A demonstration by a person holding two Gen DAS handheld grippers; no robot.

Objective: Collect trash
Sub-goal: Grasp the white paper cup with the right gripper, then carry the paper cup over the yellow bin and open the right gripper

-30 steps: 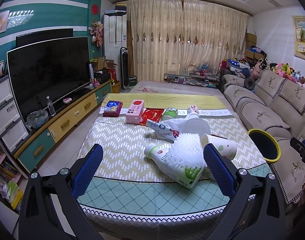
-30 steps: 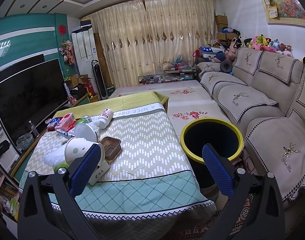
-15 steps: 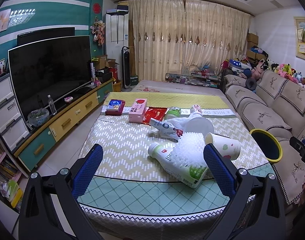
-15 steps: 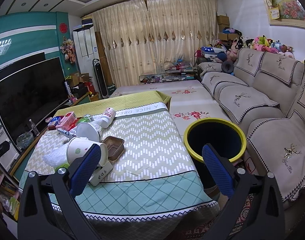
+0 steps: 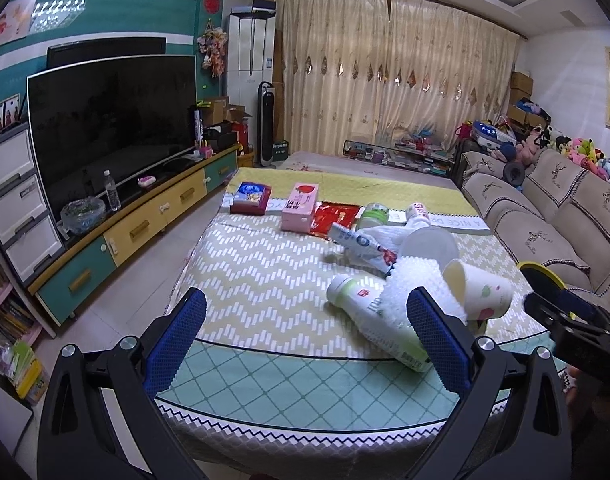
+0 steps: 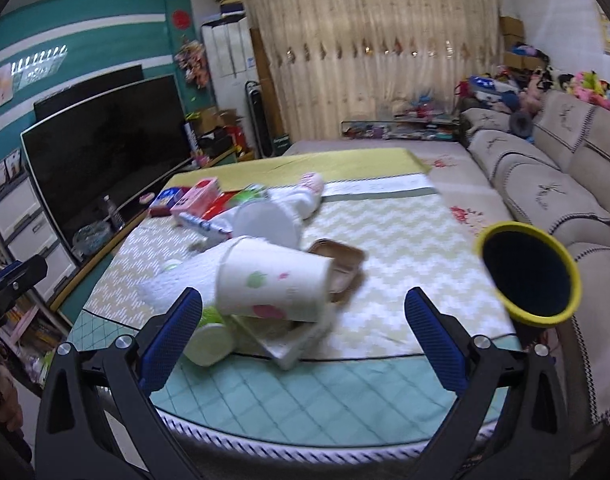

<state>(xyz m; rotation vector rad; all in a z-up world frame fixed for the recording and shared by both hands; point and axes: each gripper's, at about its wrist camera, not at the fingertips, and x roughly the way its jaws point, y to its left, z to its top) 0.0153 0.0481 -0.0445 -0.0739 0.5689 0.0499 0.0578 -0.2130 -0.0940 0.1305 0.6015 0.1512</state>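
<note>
Trash lies heaped on the cloth-covered table: a white and green bottle on its side, white bubble wrap, a tipped paper cup, a tube and a white bowl. My left gripper is open over the table's near edge, left of the bottle. In the right wrist view the paper cup fills the middle, lying on a white box beside a brown tray. My right gripper is open just in front of the cup. The black bin with a yellow rim stands at the right.
A pink box, a blue and red box and a red packet lie at the table's far end. A TV on a low cabinet lines the left wall. A beige sofa runs along the right.
My right gripper has swung left and closer to the table, so the paper cup now sits between its fingers' lines and the bin has slid right. My left gripper has turned slightly left.
</note>
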